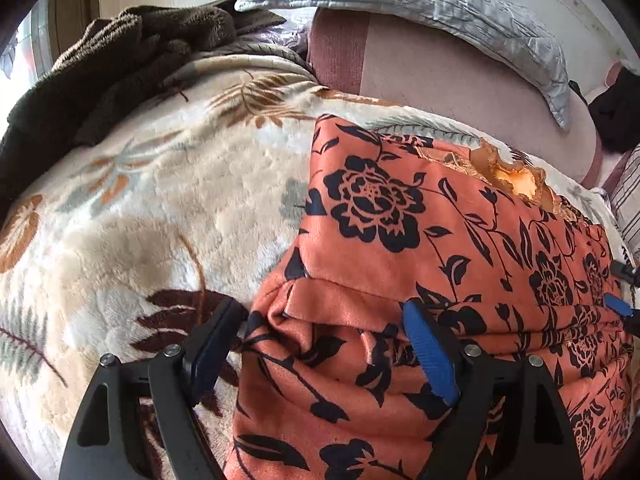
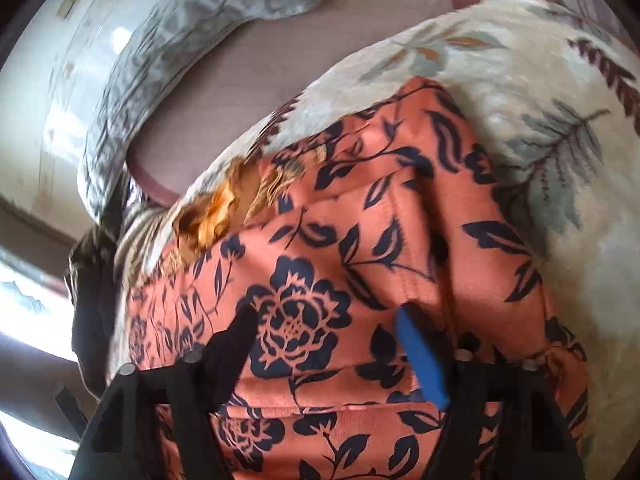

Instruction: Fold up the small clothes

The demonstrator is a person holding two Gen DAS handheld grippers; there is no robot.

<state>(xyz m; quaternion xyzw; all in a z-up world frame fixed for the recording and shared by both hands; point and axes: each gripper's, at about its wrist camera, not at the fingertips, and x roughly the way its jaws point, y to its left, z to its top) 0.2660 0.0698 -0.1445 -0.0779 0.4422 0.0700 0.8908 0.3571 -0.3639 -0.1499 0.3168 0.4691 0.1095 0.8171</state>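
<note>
Matt orange floral cloth garment [image 1: 400,216] lies on a plush, fuzzy fleece blanket [image 1: 160,200].

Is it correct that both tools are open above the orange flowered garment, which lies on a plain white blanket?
Not quite: the blanket is cream with a leaf and flower print, as the left wrist view shows. Both tools, left and right, are open above the orange garment.

The left gripper [image 1: 324,320] has black angular fingers with blue ribbed pads [image 1: 430,354] and round silver screws [image 1: 173,349]. The right gripper [image 2: 326,326] looks the same: black frame, blue pad [image 2: 422,356], silver screws [image 2: 193,357].
</note>
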